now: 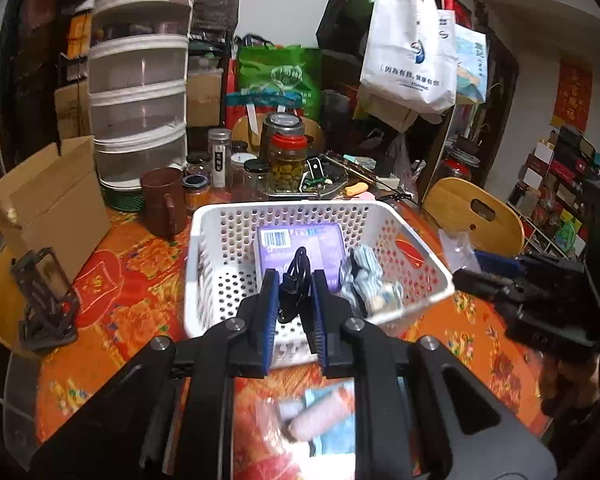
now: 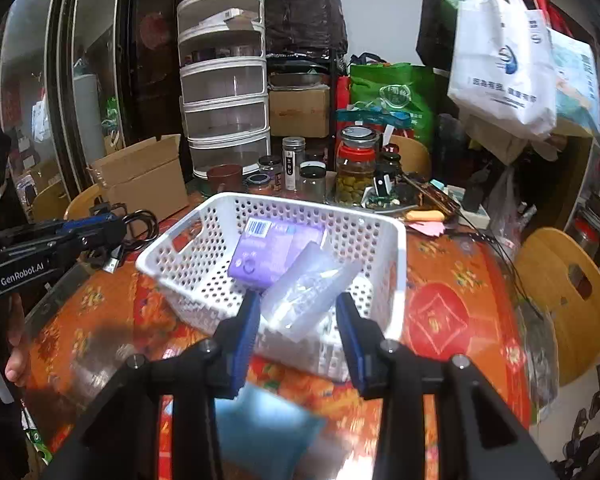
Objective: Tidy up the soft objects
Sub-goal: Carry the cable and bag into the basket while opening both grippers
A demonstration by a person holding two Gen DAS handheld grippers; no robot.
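A white perforated basket (image 1: pixel 284 210) stands on the orange tablecloth and holds a purple tissue pack (image 1: pixel 300 240) and a grey-blue rolled cloth (image 1: pixel 362 274). My left gripper (image 1: pixel 294 288) is shut on a black coiled cable (image 1: pixel 296 280) over the basket's near side. In the right wrist view the basket (image 2: pixel 398 264) and the purple pack (image 2: pixel 276 252) show again. My right gripper (image 2: pixel 298 308) is shut on a clear plastic packet (image 2: pixel 308 292) above the basket's near edge. The left gripper with the cable (image 2: pixel 138 224) shows at the left there.
A pink roll (image 1: pixel 320 416) and a blue cloth (image 2: pixel 260 428) lie on the table below the grippers. Jars (image 1: pixel 286 160), a brown mug (image 1: pixel 166 200), a cardboard box (image 1: pixel 52 200), a black stand (image 1: pixel 44 292) and stacked drawers (image 1: pixel 140 92) crowd the back. Wooden chairs (image 1: pixel 474 212) stand around.
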